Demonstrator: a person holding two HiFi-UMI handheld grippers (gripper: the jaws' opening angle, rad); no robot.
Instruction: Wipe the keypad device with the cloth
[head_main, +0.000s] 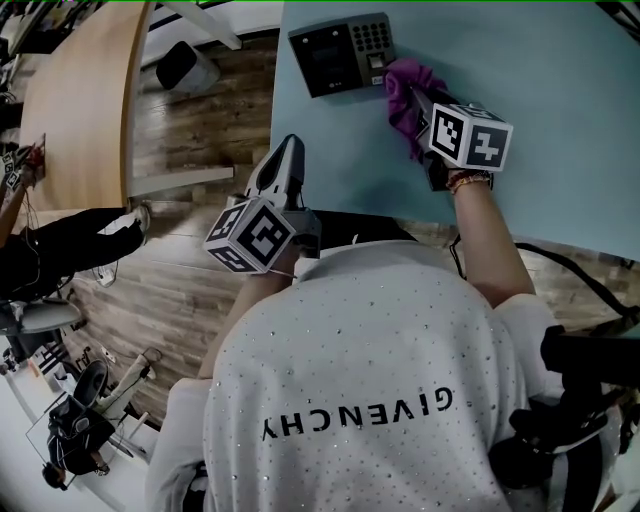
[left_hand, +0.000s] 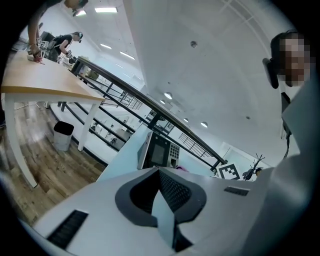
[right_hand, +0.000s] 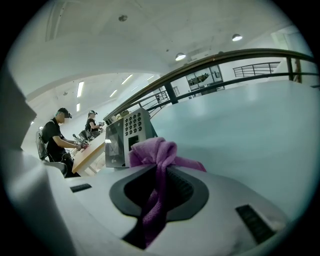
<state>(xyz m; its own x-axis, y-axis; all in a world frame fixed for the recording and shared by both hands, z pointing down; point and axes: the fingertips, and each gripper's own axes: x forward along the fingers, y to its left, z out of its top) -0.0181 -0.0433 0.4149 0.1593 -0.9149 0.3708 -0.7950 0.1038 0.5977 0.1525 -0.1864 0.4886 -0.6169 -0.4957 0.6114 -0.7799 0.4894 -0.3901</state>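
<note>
Pale blue-green table top (head_main: 560, 120) is filling the upper right of the head view, with brown plank flooring (head_main: 190, 130) and a curved light-wood desk (head_main: 80, 100) lying off to its left. A dark grey keypad device with a small screen and a block of round buttons (head_main: 342, 52) is sitting near the table's left edge, on the side far from the person, its face tilted up.

The right gripper (head_main: 408, 98) is reaching out over the table and clamping a crumpled purple cloth (head_main: 410, 75). In the right gripper view its jaws are pressing together on a strand of the cloth (right_hand: 157, 155), and the bunched end is sticking out past the tips. That bunch is sitting just beside the right edge of the keypad device (right_hand: 125, 137); whether it is touching cannot be told.

The left gripper (head_main: 288, 150) is hovering at the table's near edge, close to the person's white shirt (head_main: 380, 360), well apart from the device. In the left gripper view the left gripper's (left_hand: 161, 202) jaws are lying together with nothing between them, pointing toward the keypad device (left_hand: 161, 152).

Two people (right_hand: 57, 140) are sitting at the wood desk in the background.
</note>
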